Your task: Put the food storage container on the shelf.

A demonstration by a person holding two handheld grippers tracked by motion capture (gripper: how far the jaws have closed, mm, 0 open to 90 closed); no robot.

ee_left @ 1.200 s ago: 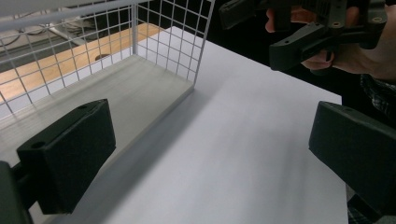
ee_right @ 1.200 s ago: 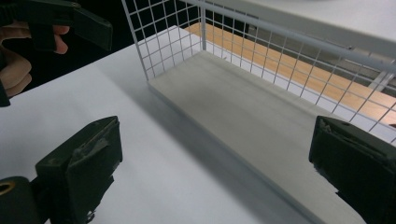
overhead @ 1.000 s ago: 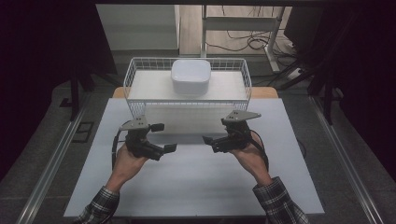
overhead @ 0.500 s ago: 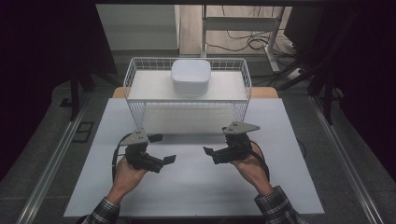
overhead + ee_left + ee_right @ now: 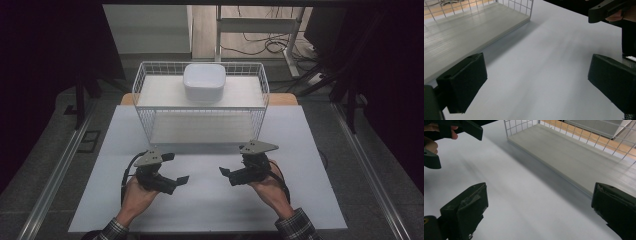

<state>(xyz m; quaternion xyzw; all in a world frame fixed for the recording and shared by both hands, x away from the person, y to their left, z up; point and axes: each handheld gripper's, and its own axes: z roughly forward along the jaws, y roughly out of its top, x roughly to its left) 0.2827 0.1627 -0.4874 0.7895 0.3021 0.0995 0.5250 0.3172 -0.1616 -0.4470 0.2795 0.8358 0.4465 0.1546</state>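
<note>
Left hand-held gripper (image 5: 176, 168) and right hand-held gripper (image 5: 231, 162), both with jaws spread and empty, over the near worktop (image 5: 210, 200). White bowl (image 5: 204, 81) on the wire rack (image 5: 145, 80), well beyond both.

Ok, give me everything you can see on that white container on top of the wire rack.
The white container is a squarish, round-cornered tub, matte and plastic-looking, closed on top or inverted; I cannot tell which. It sits upright and level on the upper shelf of the wire rack, near its middle toward the back. Nothing but that shelf touches it.
</note>
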